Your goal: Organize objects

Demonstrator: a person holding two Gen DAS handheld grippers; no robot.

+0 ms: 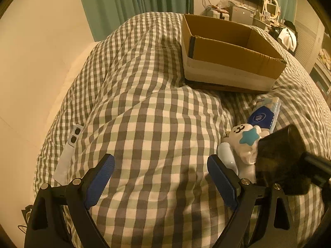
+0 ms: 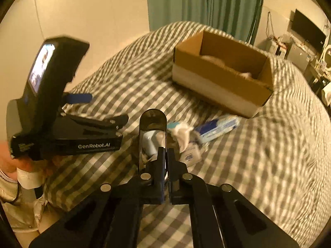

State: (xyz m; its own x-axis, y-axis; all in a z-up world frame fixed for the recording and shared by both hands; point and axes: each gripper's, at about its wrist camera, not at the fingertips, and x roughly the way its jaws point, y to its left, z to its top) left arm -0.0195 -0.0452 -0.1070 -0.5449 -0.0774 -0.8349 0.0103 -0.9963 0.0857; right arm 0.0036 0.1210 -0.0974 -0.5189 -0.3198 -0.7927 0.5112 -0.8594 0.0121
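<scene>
My right gripper is shut on a dark see-through cup by its rim, held above the checked bedspread; the cup also shows in the left wrist view. Behind it lie a white plush toy with a teal star, a blue and white tissue pack and a small white packet. The open cardboard box stands further back; something pale lies inside it. My left gripper is open and empty, low over the bedspread, left of the toy.
A white strap with two dark holes lies at the bed's left edge. The checked duvet is lumpy. A wall is on the left, green curtains behind, a cluttered desk at the far right.
</scene>
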